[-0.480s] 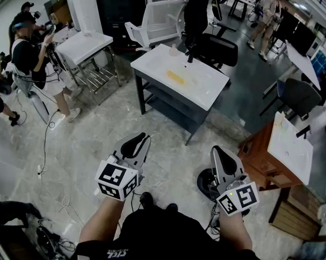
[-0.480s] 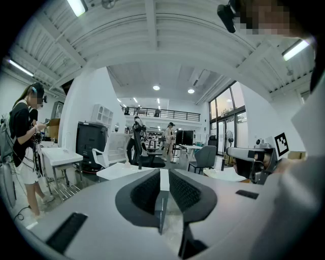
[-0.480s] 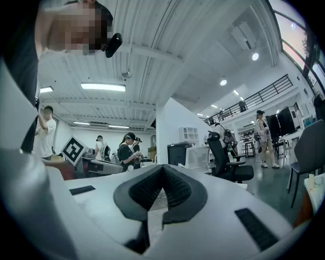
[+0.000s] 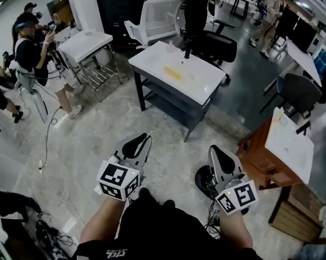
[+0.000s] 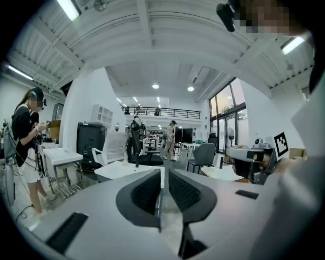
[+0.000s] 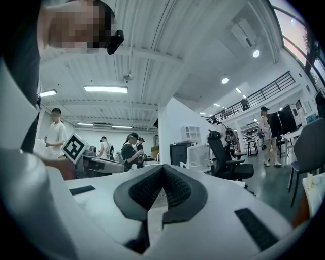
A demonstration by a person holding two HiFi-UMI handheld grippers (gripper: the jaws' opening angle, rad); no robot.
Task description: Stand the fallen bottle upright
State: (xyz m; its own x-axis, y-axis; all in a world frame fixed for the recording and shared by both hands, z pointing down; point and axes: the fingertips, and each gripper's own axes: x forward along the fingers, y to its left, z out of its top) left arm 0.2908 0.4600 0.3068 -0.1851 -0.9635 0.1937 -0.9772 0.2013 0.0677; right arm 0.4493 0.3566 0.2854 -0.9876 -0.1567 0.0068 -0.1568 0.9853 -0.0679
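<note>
Left gripper (image 4: 143,137): claw pressed together to a thin slit and holding nothing; low over the floor, near left.
Left gripper, own view (image 5: 162,175): pads almost meet, with only the room showing past them.
Right gripper (image 4: 214,149): pads pressed together at the tips, empty; near right, apart from the left one.
Right gripper, own view (image 6: 162,169): the tips touch.
Bottle (image 4: 173,73): yellow long shape lying flat on the white table (image 4: 205,77), nearer its left half and back from the near edge; detail too small to read.
Table edges: near edge runs slantwise, left corner farther off than the right.
Open room: pale stone floor (image 4: 99,130) lies between both grippers and the table's near edge.
Left margin: cables (image 4: 45,149) on the floor; a person (image 4: 29,55) beside a second white table (image 4: 83,44).
Right margin: wooden desk (image 4: 263,157) near the right gripper.
Far side: black office chair (image 4: 216,47) just behind the table.
</note>
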